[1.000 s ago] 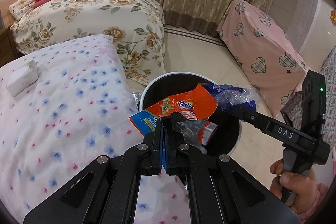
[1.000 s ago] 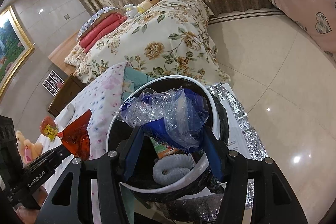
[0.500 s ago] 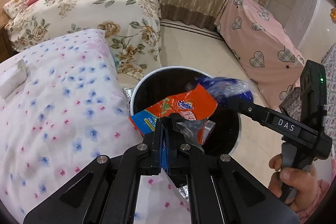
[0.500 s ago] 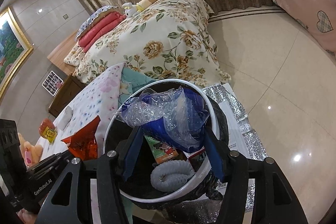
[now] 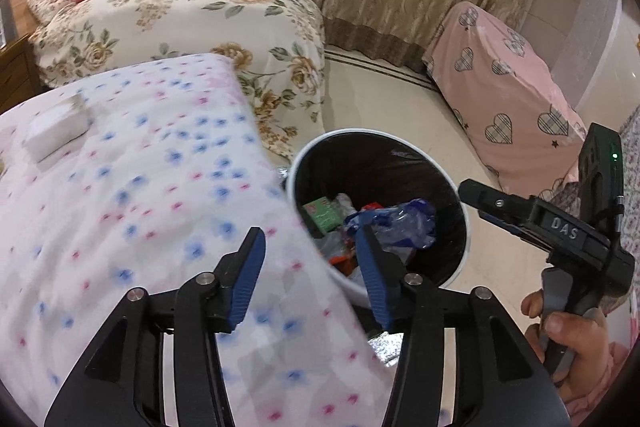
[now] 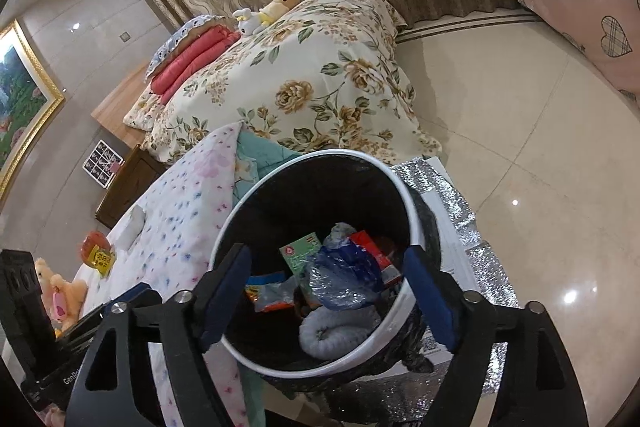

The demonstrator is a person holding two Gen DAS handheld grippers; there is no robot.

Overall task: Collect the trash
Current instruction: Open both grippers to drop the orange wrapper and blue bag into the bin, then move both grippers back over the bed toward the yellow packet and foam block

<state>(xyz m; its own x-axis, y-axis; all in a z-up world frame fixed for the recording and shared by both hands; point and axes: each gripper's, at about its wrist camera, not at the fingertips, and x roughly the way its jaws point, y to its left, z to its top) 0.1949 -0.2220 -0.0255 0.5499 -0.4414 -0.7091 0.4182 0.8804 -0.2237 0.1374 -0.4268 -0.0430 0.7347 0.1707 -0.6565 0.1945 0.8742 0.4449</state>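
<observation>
A white-rimmed trash bin (image 5: 456, 183) with a black liner stands on the floor beside the bed; it also shows in the right wrist view (image 6: 412, 203). Inside lie a crumpled blue plastic bag (image 6: 344, 279), an orange wrapper (image 6: 268, 297), a green packet (image 6: 298, 257) and a grey hose-like roll (image 6: 336, 331). My left gripper (image 5: 310, 273) is open and empty over the bed edge next to the bin. My right gripper (image 6: 326, 301) is open and empty above the bin mouth; its body shows in the left wrist view (image 5: 540, 223).
A blue-and-pink dotted quilt (image 5: 120, 187) covers the near bed, with a white tissue pack (image 5: 56, 131) and an orange snack pack (image 6: 96, 253) on it. A floral bed (image 5: 180, 15) stands behind, pink heart-covered furniture (image 5: 508, 107) at right. Silver foil sheet (image 6: 460, 203) under the bin.
Both grippers opened. The orange wrapper fell from the left gripper and the blue bag from the right gripper into the bin. The left gripper swung left over the quilt.
</observation>
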